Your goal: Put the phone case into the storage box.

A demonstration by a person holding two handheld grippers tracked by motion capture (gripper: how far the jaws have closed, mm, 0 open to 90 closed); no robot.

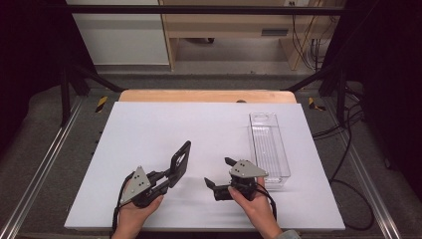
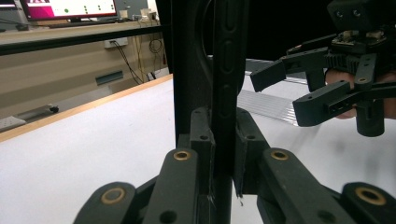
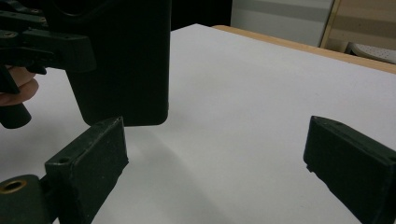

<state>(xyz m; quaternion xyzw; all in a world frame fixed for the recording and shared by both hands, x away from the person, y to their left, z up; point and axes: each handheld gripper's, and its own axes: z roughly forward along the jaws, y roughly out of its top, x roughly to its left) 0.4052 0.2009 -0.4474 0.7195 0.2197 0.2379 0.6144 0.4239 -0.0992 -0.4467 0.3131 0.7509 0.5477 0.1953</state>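
Observation:
A flat black rectangular case stands on edge above the white table top, with my left gripper shut on its lower end. In the left gripper view the case rises upright between the two pads. My right gripper is open a little to the right of it, jaws pointing left toward the case and nothing between them. In the right gripper view its jaws stand wide apart, and the case hangs just beyond the left jaw.
A clear, long plastic bin lies on the table's right side, close behind the right hand. A wooden table edge runs along the back. Cables trail on the floor at the right.

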